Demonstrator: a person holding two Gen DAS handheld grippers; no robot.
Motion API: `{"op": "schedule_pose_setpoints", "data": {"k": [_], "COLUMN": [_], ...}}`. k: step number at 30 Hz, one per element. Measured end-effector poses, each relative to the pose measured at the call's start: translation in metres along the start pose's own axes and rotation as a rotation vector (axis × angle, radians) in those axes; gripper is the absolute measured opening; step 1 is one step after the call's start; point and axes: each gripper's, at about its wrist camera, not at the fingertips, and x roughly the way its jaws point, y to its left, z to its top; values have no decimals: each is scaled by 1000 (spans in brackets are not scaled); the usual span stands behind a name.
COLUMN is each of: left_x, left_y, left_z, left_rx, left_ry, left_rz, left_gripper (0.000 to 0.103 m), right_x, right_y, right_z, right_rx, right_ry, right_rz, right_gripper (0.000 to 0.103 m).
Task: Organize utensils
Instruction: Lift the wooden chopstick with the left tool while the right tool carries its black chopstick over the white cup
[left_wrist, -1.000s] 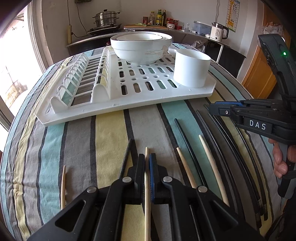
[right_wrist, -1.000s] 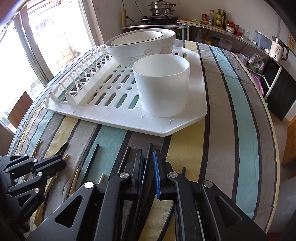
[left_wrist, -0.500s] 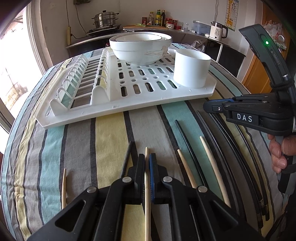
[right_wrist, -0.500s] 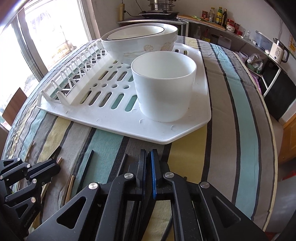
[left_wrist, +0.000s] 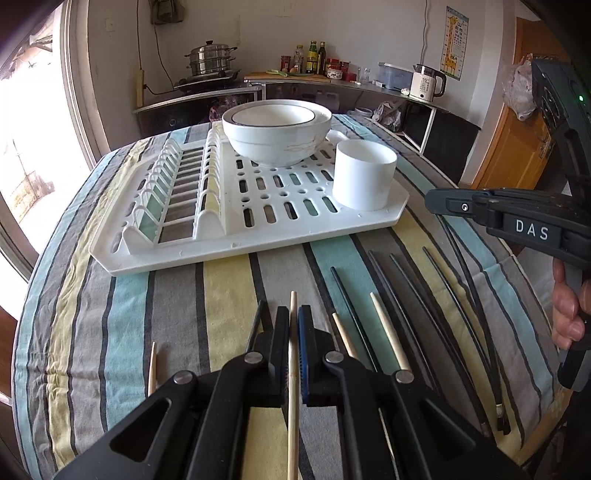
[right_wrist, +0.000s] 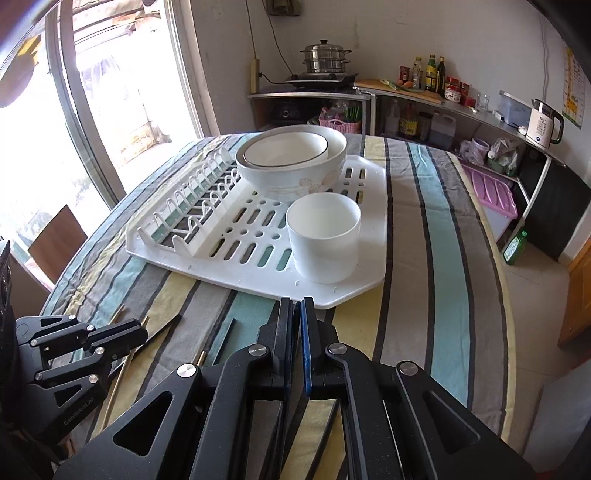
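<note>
1. We judge the task to be at its beginning. The white cup (left_wrist: 364, 177), which we take as the likely holder for the utensils, stands on the right front corner of the drying rack (left_wrist: 258, 236), and the right wrist view shows nothing inside it.
2. The rack lies in the middle of the bench (left_wrist: 177, 314), with a large bowl (left_wrist: 277, 136) on its far part. No chopstick is on the rack.
3. The left tongs (left_wrist: 293, 314) are clenched on a wooden chopstick (left_wrist: 293, 369), which runs straight between the jaws, its tip just past them, near the front edge of the bench.
4. The right tongs (right_wrist: 296, 306) are clenched too. In the left wrist view a black chopstick (left_wrist: 466, 267) seems to hang from their tip, crossing over the others, so we believe they grasp it.
5. What is left is almost everything. Three loose wooden chopsticks (left_wrist: 389, 336) and several loose black chopsticks (left_wrist: 349, 295) lie on the cloth between the rack and the front edge.
6. The two held chopsticks are not yet delivered. The others must then be collected as well.
</note>
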Motion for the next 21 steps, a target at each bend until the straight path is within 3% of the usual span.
{"op": "schedule_pose_setpoints", "data": {"k": [11,21], "left_x": [-90,-114], "left_y": [4,4], "left_z": [16,17], "left_rx": [-17,-9], "left_ry": [-183,-232], "left_rz": [-75,-91], "left_gripper": [5,5], "right_x": [-96,-128], "right_y": [8,13], "right_z": [-2,-15], "right_rx": [-20,-43], "right_ry": [-214,-275], "right_rz": [-4,-9], "right_gripper": [3,3]}}
